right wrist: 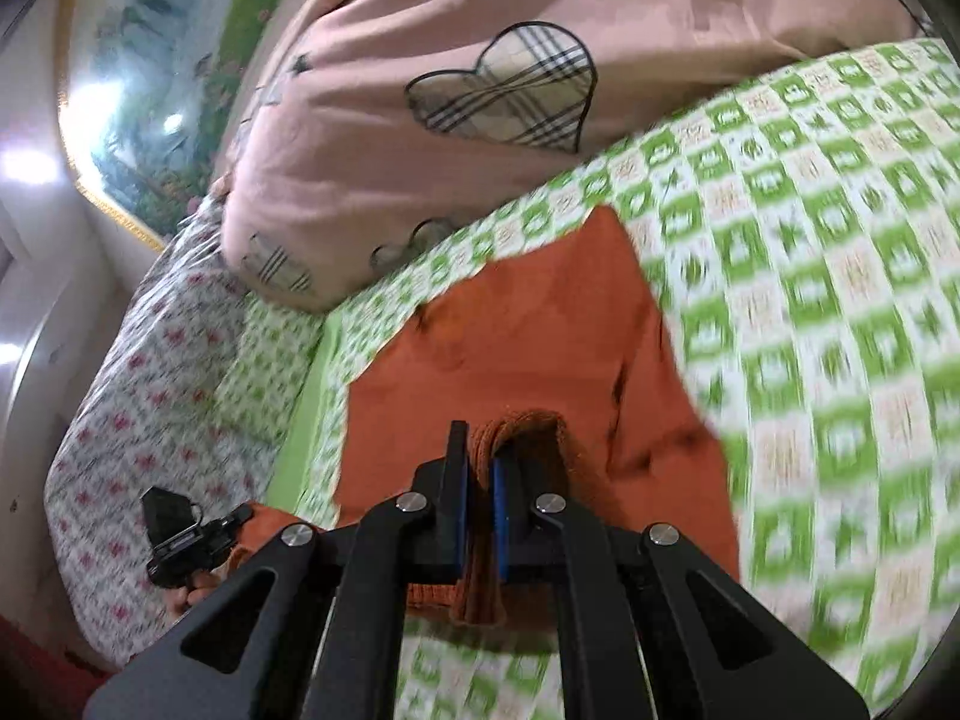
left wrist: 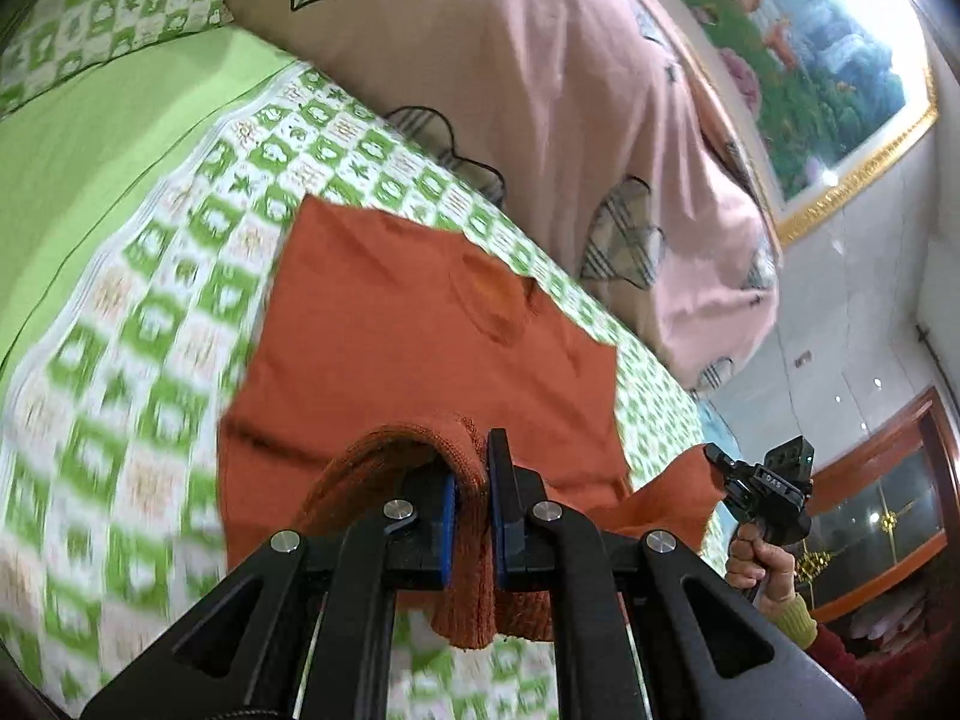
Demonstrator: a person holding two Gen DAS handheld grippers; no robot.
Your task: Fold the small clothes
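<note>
ribbed hem of the rust-orange knit sweater (left wrist: 420, 324) sits pinched between the blue pads of the left gripper (left wrist: 471, 504), jaws nearly together. right gripper (right wrist: 478, 501) clamps the same hem likewise. beyond both, the sweater's body lies spread on the green checked bedsheet (left wrist: 150, 312), below a pink quilt (left wrist: 540, 90).

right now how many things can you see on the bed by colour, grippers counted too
orange: 1, the knit garment, its ribbed edge pinched by both grippers
pink: 1, the quilt with plaid hearts
green and white: 1, the checked bedsheet
black: 2, the left gripper and the right gripper
total: 5
</note>
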